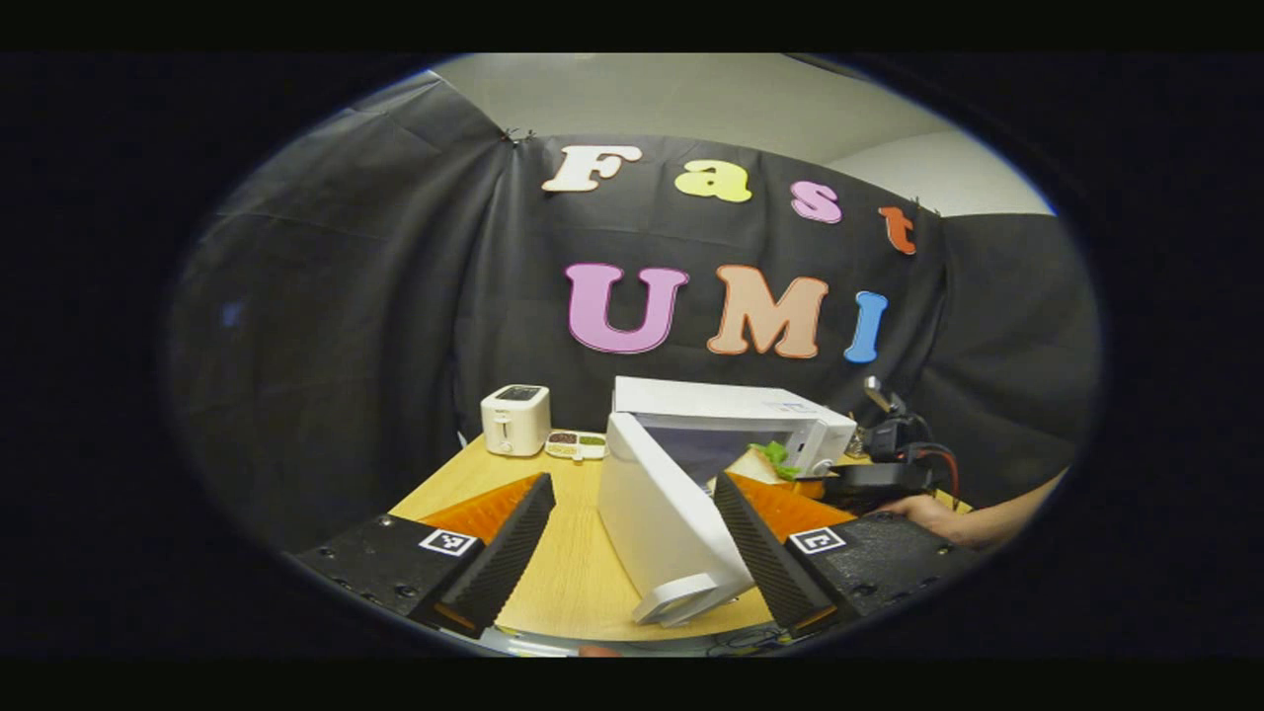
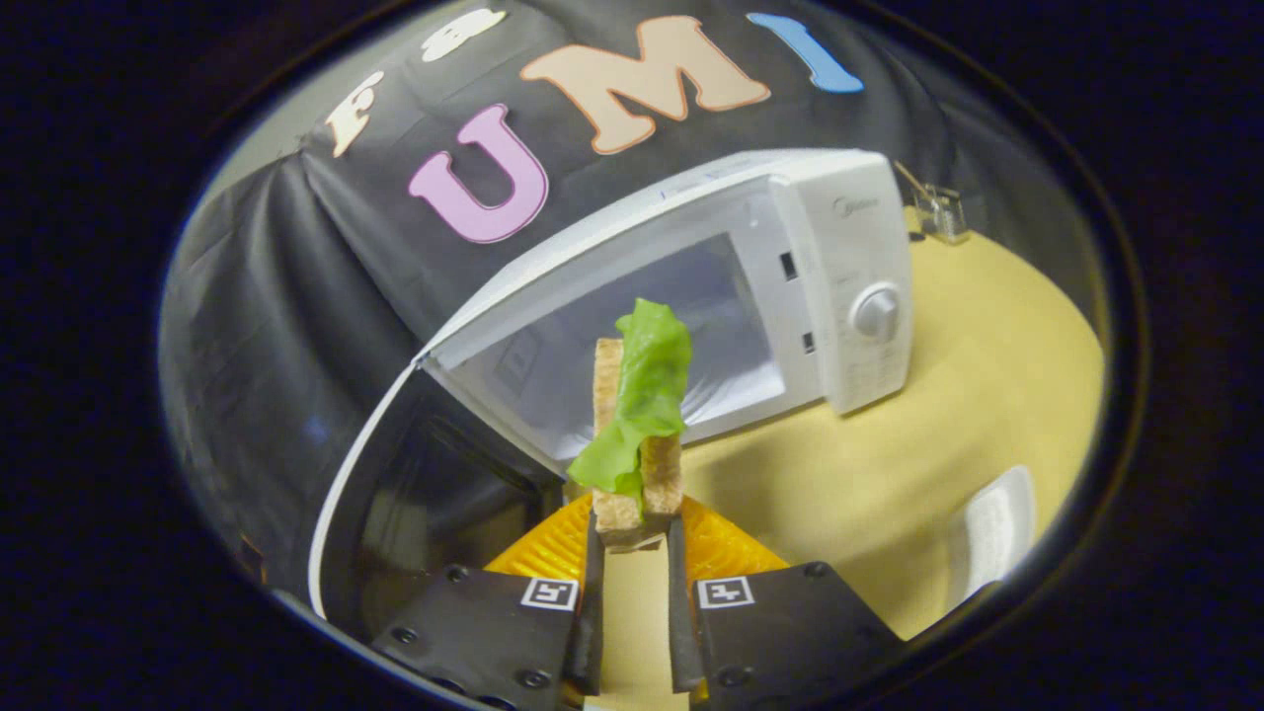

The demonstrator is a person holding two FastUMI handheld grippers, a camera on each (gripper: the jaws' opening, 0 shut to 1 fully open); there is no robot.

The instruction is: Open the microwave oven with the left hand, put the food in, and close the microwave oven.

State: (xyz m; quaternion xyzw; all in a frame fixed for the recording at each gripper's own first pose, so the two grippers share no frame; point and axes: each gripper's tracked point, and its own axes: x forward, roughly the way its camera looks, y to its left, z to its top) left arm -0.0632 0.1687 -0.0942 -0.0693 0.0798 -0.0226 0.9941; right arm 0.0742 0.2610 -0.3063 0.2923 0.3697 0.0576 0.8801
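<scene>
The white microwave [image 1: 736, 403] stands at the back of the wooden table [image 1: 573, 573] with its door [image 1: 657, 523] swung wide open. In the left gripper view the door's free edge lies between the fingers of my left gripper [image 1: 634, 486], which is open; the door sits close to the right-hand finger [image 1: 755, 548]. My right gripper [image 2: 634, 528] is shut on a sandwich [image 2: 642, 425] of bread and green lettuce, held upright in front of the open cavity [image 2: 553, 365]. The left gripper view shows that gripper [image 1: 879, 476] and the sandwich [image 1: 768, 458] at the microwave's mouth, with a hand behind.
A white toaster [image 1: 514, 419] and a small dish of food [image 1: 576, 444] stand at the table's back left. The microwave's control panel with a knob [image 2: 876, 312] is on its right side. A white plate-like thing [image 2: 992, 533] lies near the right front, and a small clear object [image 2: 938, 212] lies behind.
</scene>
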